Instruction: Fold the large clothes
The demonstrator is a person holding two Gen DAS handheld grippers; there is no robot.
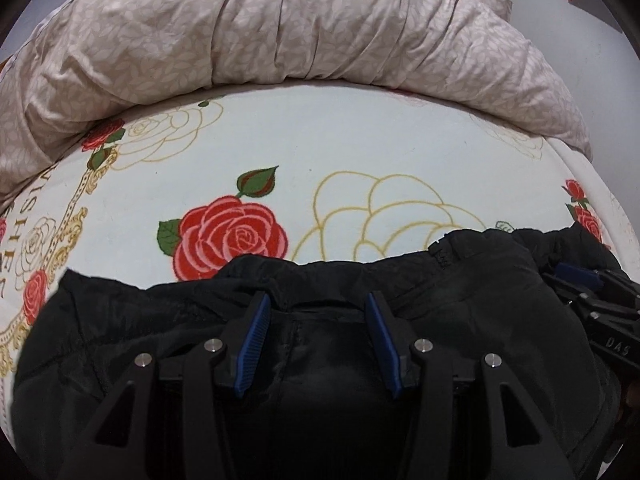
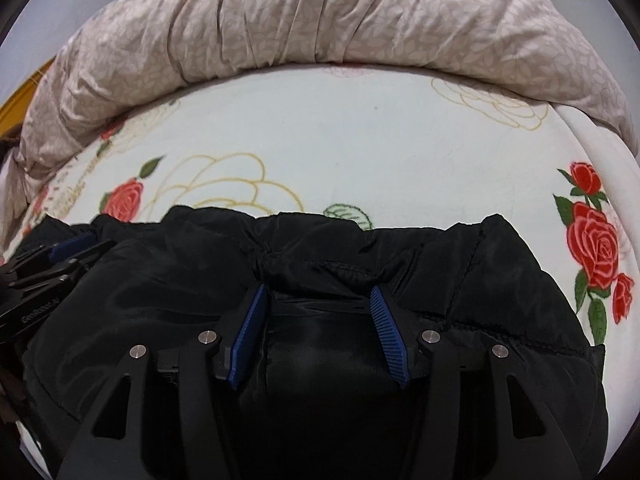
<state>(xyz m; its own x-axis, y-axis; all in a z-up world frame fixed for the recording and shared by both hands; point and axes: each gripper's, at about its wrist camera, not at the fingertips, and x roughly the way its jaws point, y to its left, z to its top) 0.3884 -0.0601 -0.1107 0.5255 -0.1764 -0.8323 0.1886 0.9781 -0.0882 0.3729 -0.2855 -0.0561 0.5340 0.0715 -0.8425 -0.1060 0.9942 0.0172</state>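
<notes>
Black padded jacket lies bunched on the rose-print bed sheet, below the beige duvet; left hand-held gripper and right hand-held gripper both half-spread over it, gripping nothing.

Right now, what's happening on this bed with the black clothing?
A person is folding a black padded jacket on a rose-print bedsheet, using a handheld gripper in each hand. The left gripper and right gripper both sit over the jacket's far edge with their jaws apart, gripping nothing. A bunched beige quilt lies beyond.
</notes>
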